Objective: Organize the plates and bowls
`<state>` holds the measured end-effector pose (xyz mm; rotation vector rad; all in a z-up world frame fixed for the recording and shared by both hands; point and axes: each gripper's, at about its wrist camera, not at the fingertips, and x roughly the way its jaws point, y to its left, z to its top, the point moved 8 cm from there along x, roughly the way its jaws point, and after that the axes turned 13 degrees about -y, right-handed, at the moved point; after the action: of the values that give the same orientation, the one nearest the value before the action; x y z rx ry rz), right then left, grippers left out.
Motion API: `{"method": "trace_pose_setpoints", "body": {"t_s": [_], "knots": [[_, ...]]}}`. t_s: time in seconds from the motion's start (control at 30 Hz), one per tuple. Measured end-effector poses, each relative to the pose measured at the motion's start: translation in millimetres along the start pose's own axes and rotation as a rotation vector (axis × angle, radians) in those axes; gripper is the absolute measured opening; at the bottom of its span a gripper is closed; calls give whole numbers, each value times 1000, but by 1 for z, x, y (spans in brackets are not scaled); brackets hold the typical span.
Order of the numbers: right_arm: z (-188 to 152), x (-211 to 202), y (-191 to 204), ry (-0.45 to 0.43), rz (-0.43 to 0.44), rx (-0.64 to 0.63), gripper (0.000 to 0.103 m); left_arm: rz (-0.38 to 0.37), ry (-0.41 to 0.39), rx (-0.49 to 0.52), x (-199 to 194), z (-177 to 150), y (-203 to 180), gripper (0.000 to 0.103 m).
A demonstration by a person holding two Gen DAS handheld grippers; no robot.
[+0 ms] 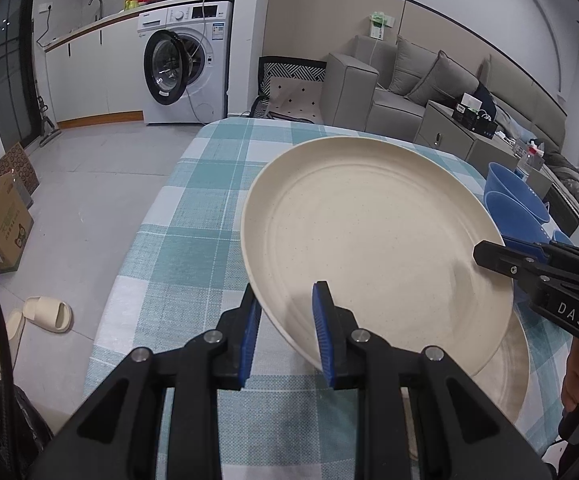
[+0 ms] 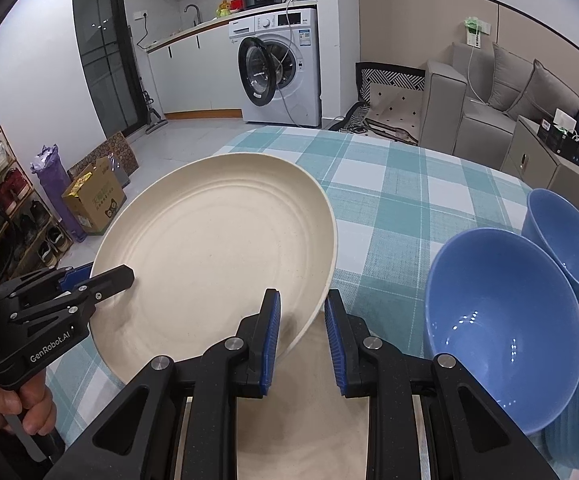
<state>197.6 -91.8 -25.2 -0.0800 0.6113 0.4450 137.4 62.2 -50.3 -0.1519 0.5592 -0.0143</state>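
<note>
A cream plate (image 1: pixel 369 236) is held tilted above a second plate (image 1: pixel 505 364) on the tabletop (image 1: pixel 193 208), its rim straddled by the left hand-held gripper (image 1: pixel 285 332) and right hand-held gripper (image 2: pixel 301 332), full clamping unclear, blue bowls (image 2: pixel 505 320) beside it.
</note>
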Motion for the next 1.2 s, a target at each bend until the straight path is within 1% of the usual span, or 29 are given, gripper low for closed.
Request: {"method": "trace_pose_setpoints", "body": {"t_s": [0.67,0.77,1.2], "knots": [[-25,-31,-33,-24,-14,59,23,-35,5,75,-6,-9,-37,25],[-30,-35,-36,-27,-23,53,23,-43,10,83,-6,-12,-41,25],[-51,-49,-49,-29,-34,77,23,-59,37,119,-7,-29,-61,26]]}}
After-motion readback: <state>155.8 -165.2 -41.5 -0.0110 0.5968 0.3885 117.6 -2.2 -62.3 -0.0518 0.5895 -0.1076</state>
